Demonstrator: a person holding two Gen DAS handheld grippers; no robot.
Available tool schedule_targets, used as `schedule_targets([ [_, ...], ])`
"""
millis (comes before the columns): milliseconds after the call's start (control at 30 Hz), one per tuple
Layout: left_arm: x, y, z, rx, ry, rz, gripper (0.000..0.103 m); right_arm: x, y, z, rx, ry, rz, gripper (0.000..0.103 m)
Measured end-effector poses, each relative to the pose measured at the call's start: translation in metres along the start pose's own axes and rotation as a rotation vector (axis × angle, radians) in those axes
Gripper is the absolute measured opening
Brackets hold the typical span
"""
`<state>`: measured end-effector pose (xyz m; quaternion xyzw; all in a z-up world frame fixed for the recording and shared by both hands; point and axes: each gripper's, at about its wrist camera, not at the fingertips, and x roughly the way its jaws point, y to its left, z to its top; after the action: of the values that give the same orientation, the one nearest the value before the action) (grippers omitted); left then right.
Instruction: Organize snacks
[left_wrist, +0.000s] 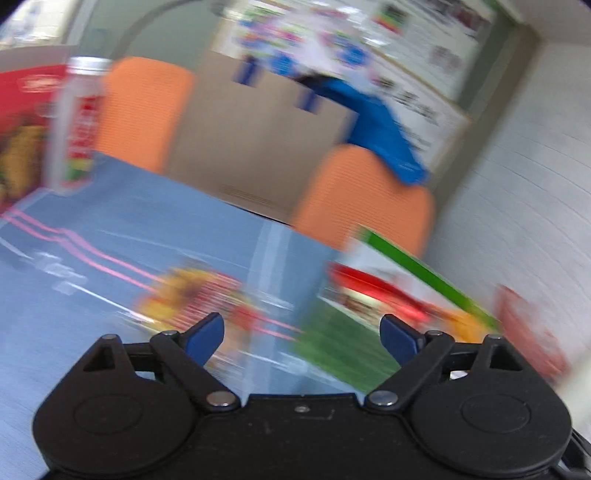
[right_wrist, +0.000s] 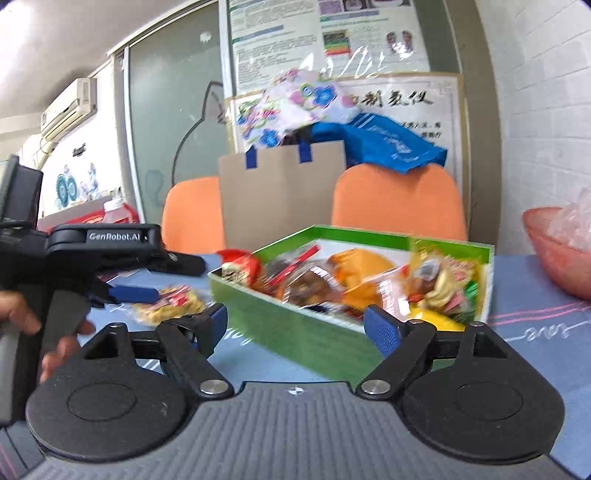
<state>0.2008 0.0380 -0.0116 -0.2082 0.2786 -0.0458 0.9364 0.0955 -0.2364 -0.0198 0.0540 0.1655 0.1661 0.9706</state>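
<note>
the loose snack packet (right_wrist: 170, 303) lies on the blue cloth (right_wrist: 535, 332) just left of the green box (right_wrist: 295, 328), with the left gripper (right_wrist: 147, 291) near it. both the left gripper and the right gripper (right_wrist: 295, 325) stand wide and empty. it looks light, crinkly and slippery with breakable contents, so pinch a flat sealed edge.

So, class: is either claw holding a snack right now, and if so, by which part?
Nothing is held. The right claw stands open before the green box; the left claw stands open above a loose snack packet.
</note>
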Motion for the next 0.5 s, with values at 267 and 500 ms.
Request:
schedule_targets([
  [267, 0.035, 0.069, 0.021, -0.114, 0.063, 0.096, 0.103, 0.007, 0.022, -0.008, 0.006, 0.058, 0.04, 0.103],
  [500, 0.02, 0.064, 0.004, -0.05, 0.152, -0.059, 0.042, 0.012, 0.03, -0.013, 0.002, 0.1, 0.065, 0.103],
])
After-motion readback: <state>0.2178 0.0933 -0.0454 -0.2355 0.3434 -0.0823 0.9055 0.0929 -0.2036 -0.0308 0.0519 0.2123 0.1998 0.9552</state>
